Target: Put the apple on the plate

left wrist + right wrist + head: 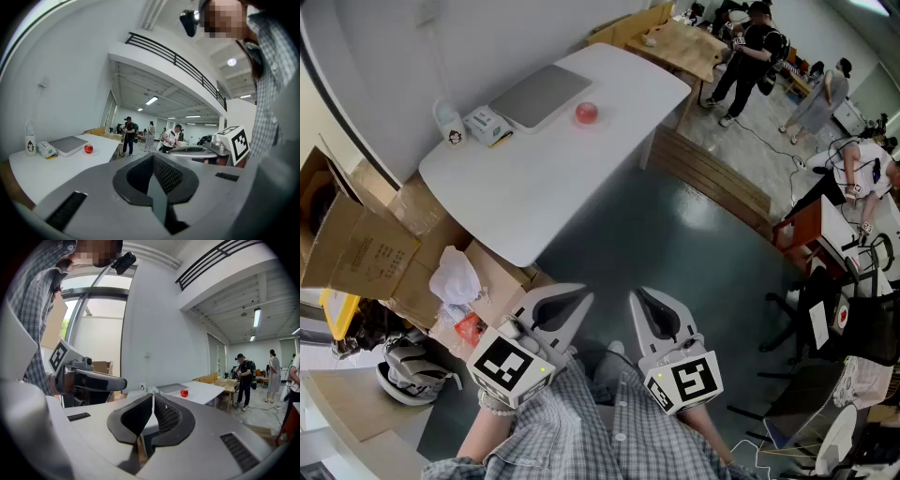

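My left gripper (579, 302) and right gripper (641, 298) hang close in front of my checked sleeves (581, 422), side by side over the dark floor (675, 244). They are apart from each other and point toward 12 o'clock. The left gripper's (152, 157) jaws are pressed together at the tips with nothing between them. The right gripper's (152, 396) jaws are pressed together too, and are likewise empty.

At 9 to 10 o'clock, low on the floor, lie opened cardboard boxes (366, 253) with a white bag (455, 277) on top.

Ahead at 12 o'clock stands the white surface (534, 178), well apart from both grippers. The apple (587, 113), red and small, sits toward its far side, just beside the right-hand edge of a flat grey slab (540, 94). There is a pale ring under the apple, but I cannot tell what it is. At 11 o'clock of the apple, left of the slab, are a small box (486, 124) and then a white bottle (448, 122), standing upright.

Beyond the surface, at 1 o'clock, is a wooden table (684, 45), with people (748, 56) standing on the floor past it.
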The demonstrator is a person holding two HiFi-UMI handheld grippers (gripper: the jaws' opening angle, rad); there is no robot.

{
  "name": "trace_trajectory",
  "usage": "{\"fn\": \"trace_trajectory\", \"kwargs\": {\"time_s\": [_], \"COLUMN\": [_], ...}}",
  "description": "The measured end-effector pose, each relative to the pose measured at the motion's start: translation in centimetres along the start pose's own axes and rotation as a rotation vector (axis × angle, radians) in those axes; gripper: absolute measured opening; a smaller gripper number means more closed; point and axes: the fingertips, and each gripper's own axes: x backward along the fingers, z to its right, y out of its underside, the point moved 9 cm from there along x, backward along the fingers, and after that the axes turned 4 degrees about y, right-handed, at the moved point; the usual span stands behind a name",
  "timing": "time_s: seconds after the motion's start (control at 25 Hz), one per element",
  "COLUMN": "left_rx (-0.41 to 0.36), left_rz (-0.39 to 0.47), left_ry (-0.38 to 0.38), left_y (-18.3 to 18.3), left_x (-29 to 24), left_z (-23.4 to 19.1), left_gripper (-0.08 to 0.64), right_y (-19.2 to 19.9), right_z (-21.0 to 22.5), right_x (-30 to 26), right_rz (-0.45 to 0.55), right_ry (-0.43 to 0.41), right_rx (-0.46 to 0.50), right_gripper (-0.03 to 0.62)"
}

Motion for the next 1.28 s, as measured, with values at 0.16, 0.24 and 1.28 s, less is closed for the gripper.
{"fn": "trace_trajectory", "kwargs": {"time_s": [0.16, 0.24, 1.28], "left_rx": [-0.001, -0.002, -0.013], "left_rz": [0.001, 0.003, 0.015], "left_ry": [0.0, -0.002, 0.004], "left_y": [0.1, 0.0, -0.5], "left_x": [0.0, 0.0, 0.3], "left_z": [-0.1, -0.2, -2.5], "left_gripper": [0.009, 0.009, 0.009], "right_y": [0.1, 0.0, -0.8], "right_z": [0.2, 0.3, 4.8], "right_x": [-0.1, -0.3, 0.5], "right_rz": [0.005, 0.007, 0.05], "right_ry": [0.004, 0.004, 0.221], "right_rx": [-0.002, 0.003, -0.046], "right_gripper": [0.029, 0.029, 0.029]}}
